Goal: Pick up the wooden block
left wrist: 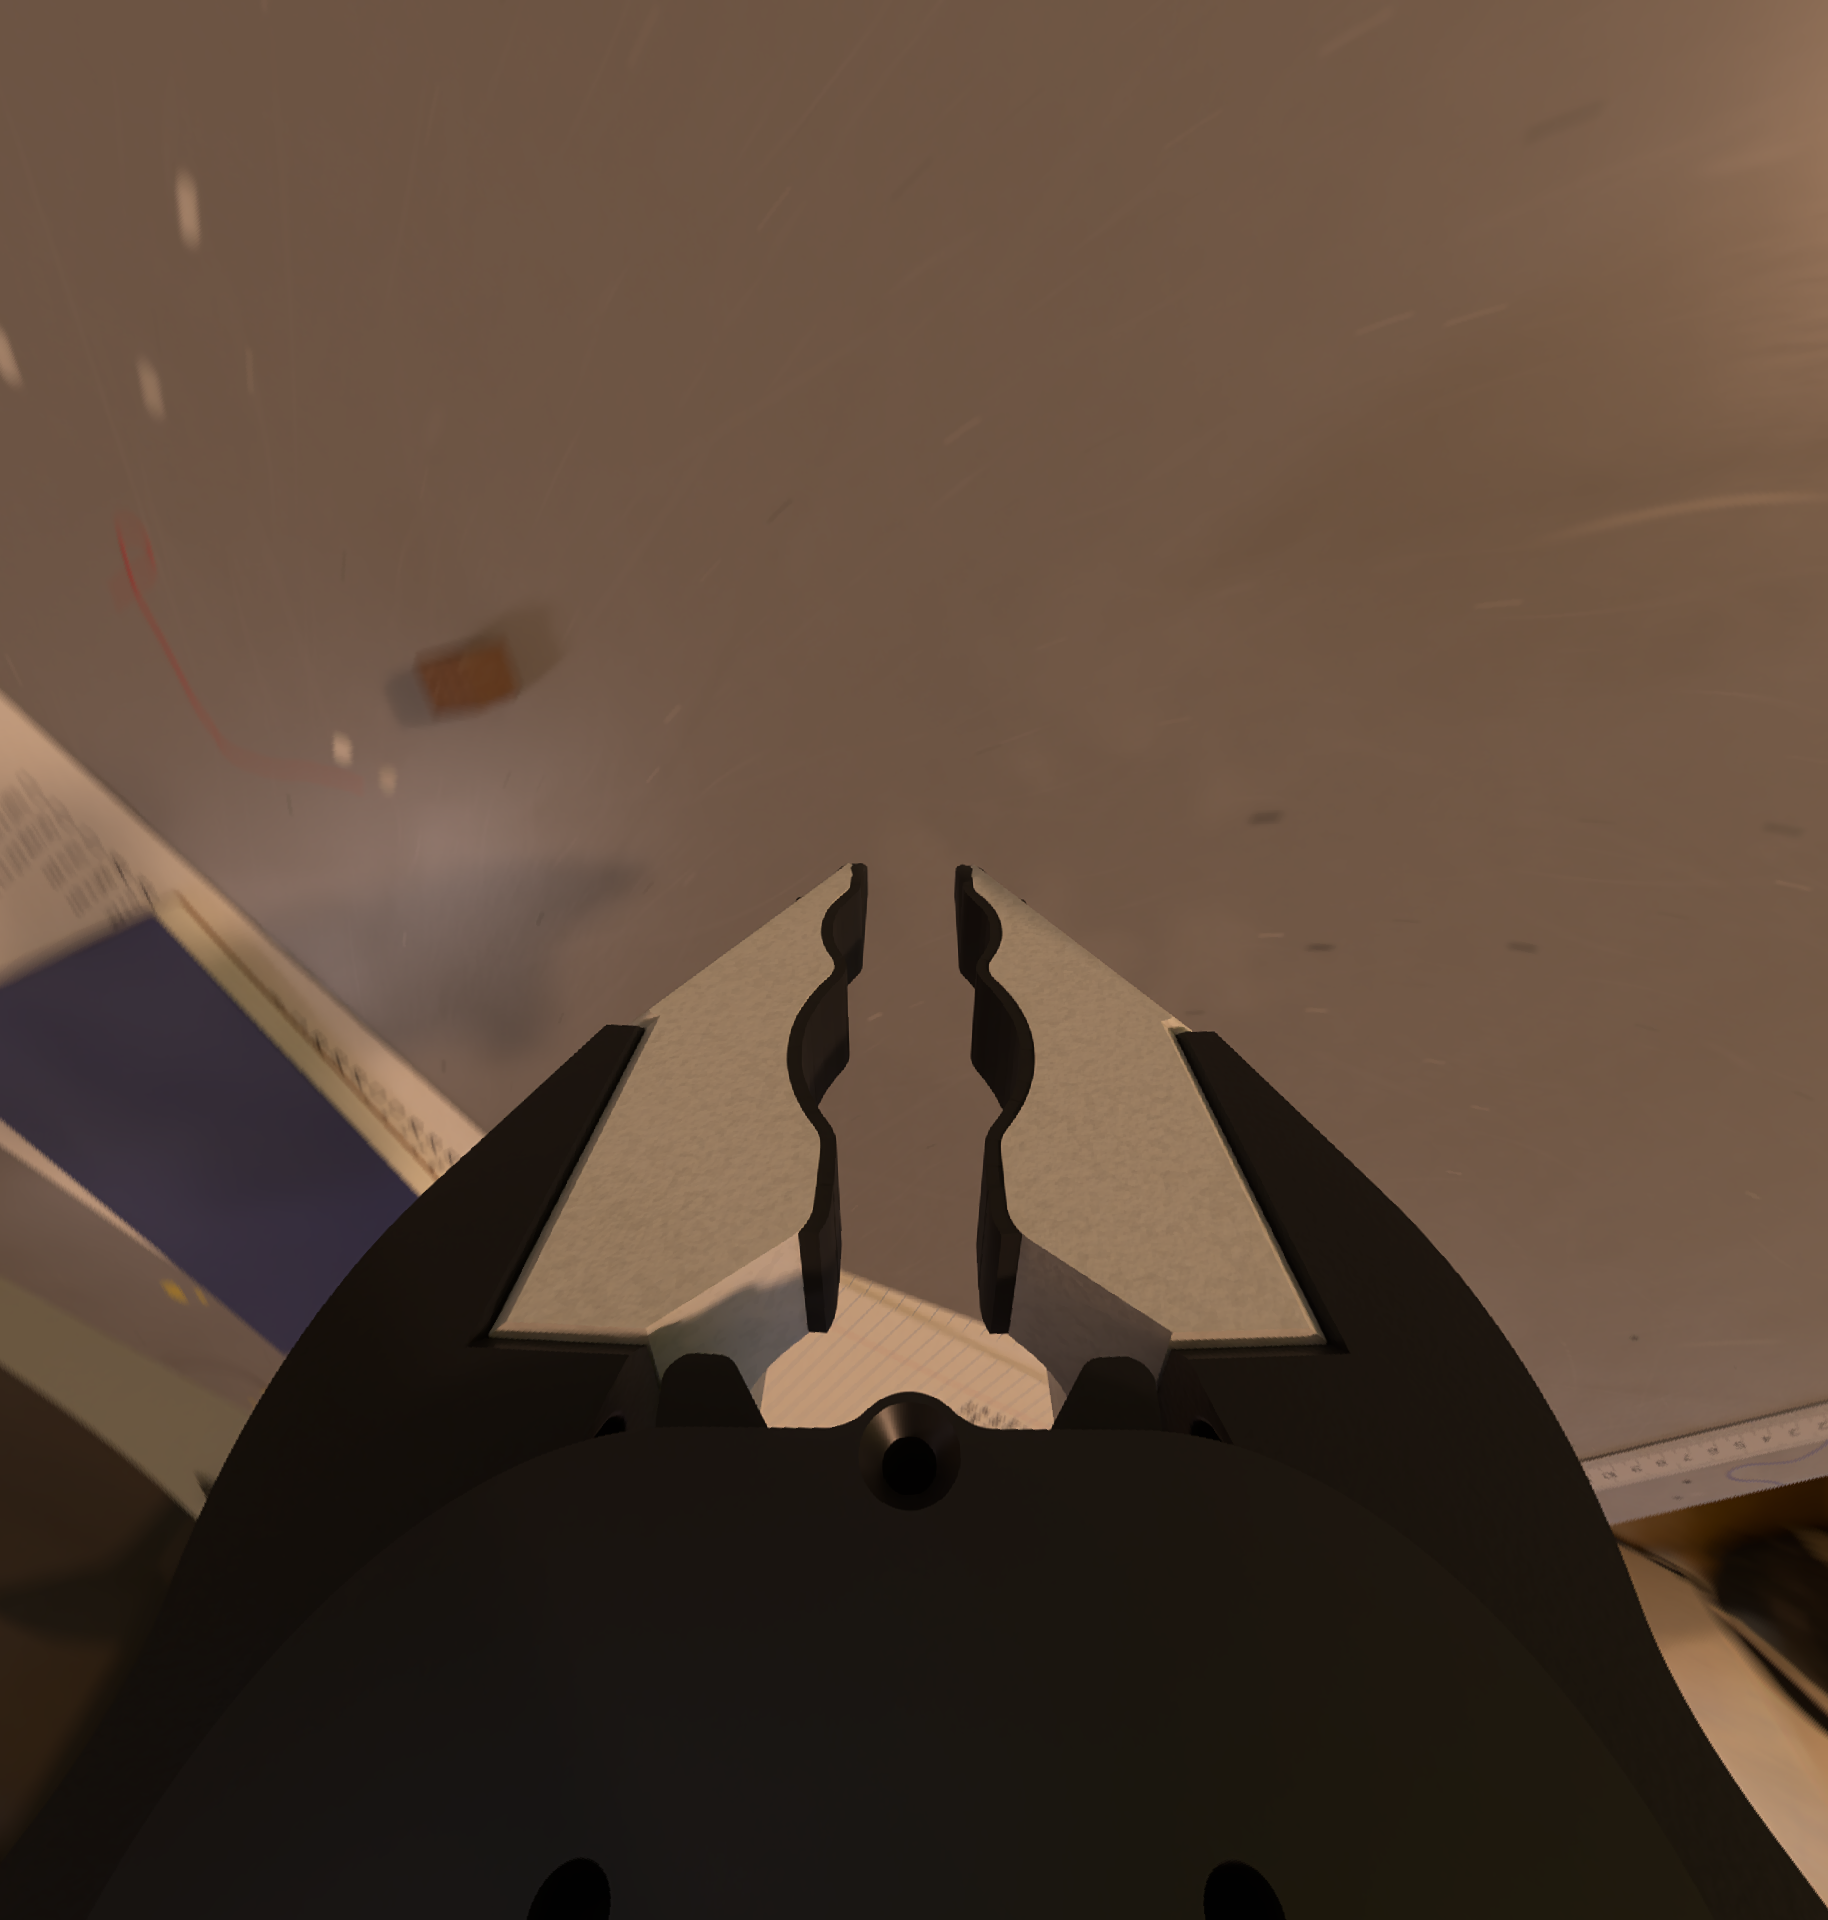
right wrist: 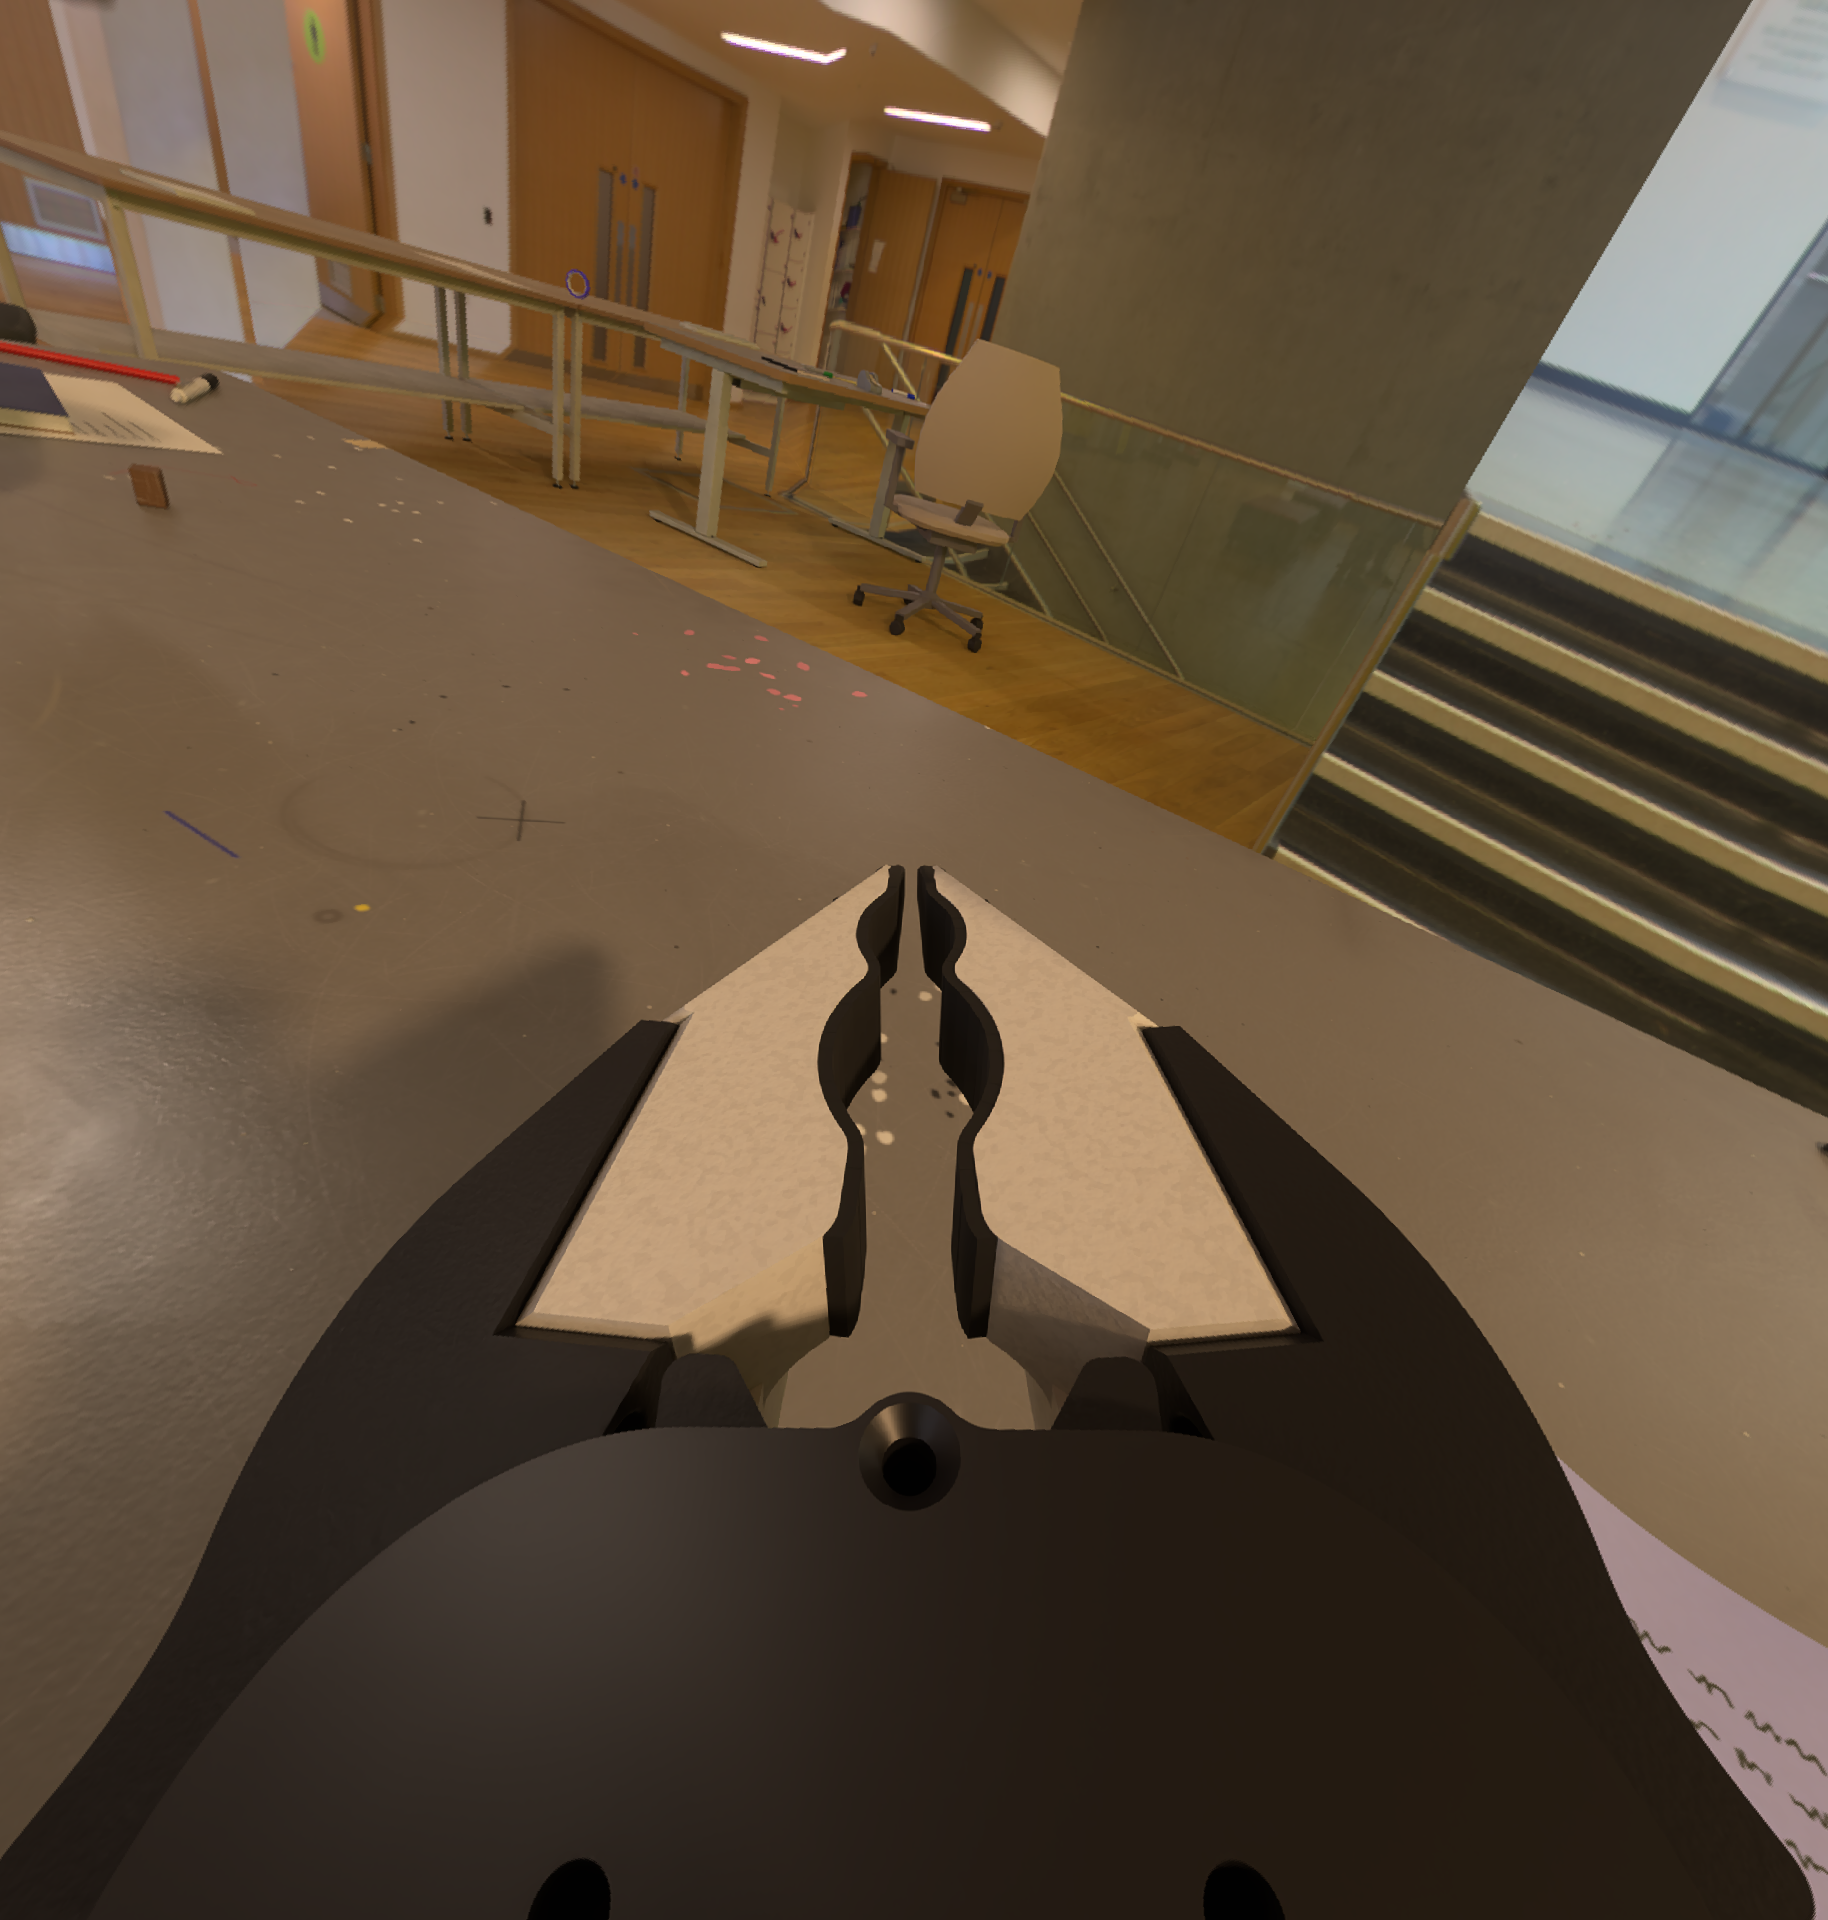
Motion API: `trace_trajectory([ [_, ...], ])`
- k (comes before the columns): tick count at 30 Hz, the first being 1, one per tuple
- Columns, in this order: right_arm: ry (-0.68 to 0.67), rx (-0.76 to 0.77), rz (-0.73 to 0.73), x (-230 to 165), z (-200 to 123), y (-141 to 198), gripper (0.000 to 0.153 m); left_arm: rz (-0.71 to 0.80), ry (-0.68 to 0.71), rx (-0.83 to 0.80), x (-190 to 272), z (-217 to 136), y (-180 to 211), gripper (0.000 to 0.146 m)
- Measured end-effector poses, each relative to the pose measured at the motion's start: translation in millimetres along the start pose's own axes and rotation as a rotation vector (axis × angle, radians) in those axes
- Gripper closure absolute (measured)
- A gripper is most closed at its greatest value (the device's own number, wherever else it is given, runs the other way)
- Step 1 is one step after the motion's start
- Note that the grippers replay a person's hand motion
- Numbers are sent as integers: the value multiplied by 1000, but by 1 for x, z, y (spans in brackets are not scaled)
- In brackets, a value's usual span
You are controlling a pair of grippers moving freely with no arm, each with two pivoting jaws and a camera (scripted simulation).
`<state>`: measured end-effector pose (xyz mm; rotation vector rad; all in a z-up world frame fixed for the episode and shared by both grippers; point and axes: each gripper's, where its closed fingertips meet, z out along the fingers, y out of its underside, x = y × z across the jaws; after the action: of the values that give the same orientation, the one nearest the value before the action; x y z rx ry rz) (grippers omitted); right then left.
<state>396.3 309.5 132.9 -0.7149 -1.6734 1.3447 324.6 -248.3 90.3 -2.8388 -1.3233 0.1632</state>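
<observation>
Room: the right wrist view alone shows an atrium with wooden doors, a concrete column, stairs and an office chair (right wrist: 957, 488).
Desk: a grey-brown scuffed desk (left wrist: 1201, 520) fills the left wrist view; the right wrist view also shows its far edge.
Wooden block: the small wooden block (left wrist: 465, 678) lies on the desk, well ahead and left of the left claw; in the right wrist view it sits far off at upper left.
Left claw: the left claw (left wrist: 910, 878) has a narrow gap between its tips and holds nothing.
Right claw: the right claw (right wrist: 910, 875) is almost closed, a thin slit between its tips, empty.
Papers: a blue-covered book (left wrist: 162, 1060) shows at the left.
</observation>
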Motion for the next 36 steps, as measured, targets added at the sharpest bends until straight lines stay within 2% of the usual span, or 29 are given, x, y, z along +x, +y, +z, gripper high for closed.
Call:
trace_trajectory([
  [3, -11, 9, 17, 0, -1, -1, 150, 215, 20, 174, 81, -46, -34, 130],
  [5, -10, 22, 16, 0, -3, -5, 150, 365, 39, 229, 143, -54, -54, 131],
  [8, 13, 46, 3, 4, -9, -15, 150, 544, 79, 271, 230, -35, -80, 131],
  [10, 78, 54, -1, 16, -14, -20, 148, 629, 111, 280, 277, -14, -93, 131],
  [15, 224, 81, 37, 44, -26, -25, 148, 697, 170, 289, 340, 24, -113, 131],
  [21, 238, 86, 92, 49, -26, -21, 149, 706, 191, 274, 354, 42, -112, 130],
  [23, 245, 92, 90, 48, -27, -22, 150, 699, 209, 296, 356, 41, -112, 125],
  [29, 393, 48, 155, 74, -34, -11, 152, 626, 265, 461, 347, 9, -115, 114],
  [32, 452, -2, 225, 90, -37, 4, 153, 522, 192, 586, 306, -26, -120, 116],
  [36, 477, -47, 245, 102, -38, 22, 153, 255, -25, 705, 193, -74, -114, 122],
])
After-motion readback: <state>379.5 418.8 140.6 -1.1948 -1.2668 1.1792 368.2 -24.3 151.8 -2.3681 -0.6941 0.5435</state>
